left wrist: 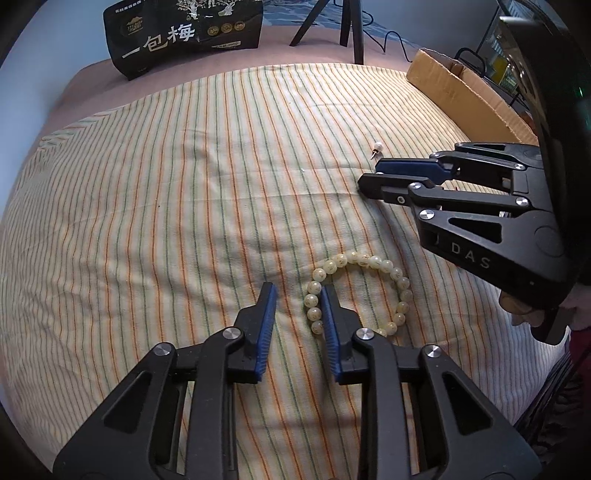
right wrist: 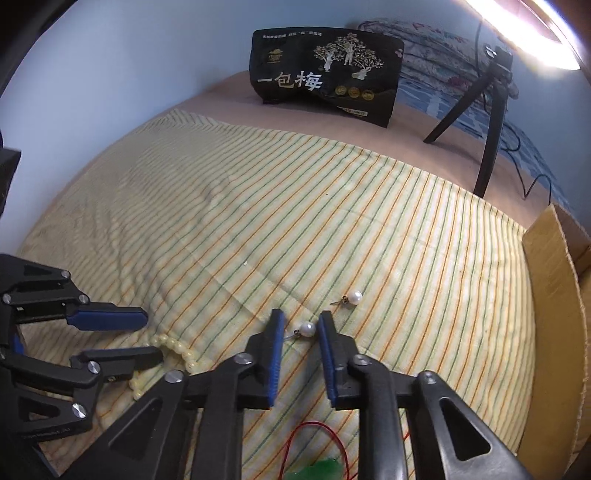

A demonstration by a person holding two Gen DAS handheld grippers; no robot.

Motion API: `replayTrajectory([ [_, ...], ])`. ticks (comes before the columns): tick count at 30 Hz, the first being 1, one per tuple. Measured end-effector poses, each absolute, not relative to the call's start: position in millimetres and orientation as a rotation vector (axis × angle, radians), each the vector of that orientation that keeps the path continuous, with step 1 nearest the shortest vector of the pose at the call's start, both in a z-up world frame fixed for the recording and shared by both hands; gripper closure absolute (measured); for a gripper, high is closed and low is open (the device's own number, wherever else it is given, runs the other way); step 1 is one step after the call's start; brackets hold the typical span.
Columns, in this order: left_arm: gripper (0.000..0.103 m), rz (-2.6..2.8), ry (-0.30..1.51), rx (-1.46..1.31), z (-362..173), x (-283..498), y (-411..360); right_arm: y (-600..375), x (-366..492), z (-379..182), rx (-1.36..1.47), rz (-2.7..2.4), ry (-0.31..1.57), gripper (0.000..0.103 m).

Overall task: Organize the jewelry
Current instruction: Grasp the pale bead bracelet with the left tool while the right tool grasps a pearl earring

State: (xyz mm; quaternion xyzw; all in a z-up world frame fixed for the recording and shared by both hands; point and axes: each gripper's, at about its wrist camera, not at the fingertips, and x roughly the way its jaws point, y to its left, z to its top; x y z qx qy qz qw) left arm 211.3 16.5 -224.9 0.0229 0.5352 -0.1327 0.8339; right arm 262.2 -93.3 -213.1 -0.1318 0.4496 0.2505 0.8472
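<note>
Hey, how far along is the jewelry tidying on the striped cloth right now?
Done: nothing visibly; every piece lies on the striped cloth. In hand: the left gripper straddles one side of the bead bracelet, jaws not yet pinching; the right gripper brackets a pearl earring, though a firm grip is unclear. Left: the second pearl earring and the green pendant on its red cord, both untouched.

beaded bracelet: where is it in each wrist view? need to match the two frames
Left wrist: beaded bracelet lies lower centre, a full ring on the striped cloth, beside the left gripper.
Right wrist: beaded bracelet sits lower left, partly hidden behind the left gripper.
Shared landmark: the black snack bag standing at the far end.
</note>
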Motion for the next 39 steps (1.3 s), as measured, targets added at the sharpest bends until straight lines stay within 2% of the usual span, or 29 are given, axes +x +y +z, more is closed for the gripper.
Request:
replayTrajectory([
  [1,0.085,-0.281,1.135,0.046,-224.6,211.3,16.9,-92.6,262.3,-213.0,-0.281,0.528,0.947,0.094],
  [5,0.096,-0.269,1.139,0.029,-223.1,212.9,18.5,-96.0,261.4,-211.4,-0.263,0.531,0.949,0.095],
  [12,0.097,-0.286,1.145,-0.045,-213.3,212.9,24.7,-108.8,255.5,-196.5,-0.225,0.532,0.934,0.095],
  [39,0.098,-0.376,0.941,-0.131,-121.0,211.8,-4.2,-204.2,232.8,-137.2,-0.094,0.404,0.813,0.095],
])
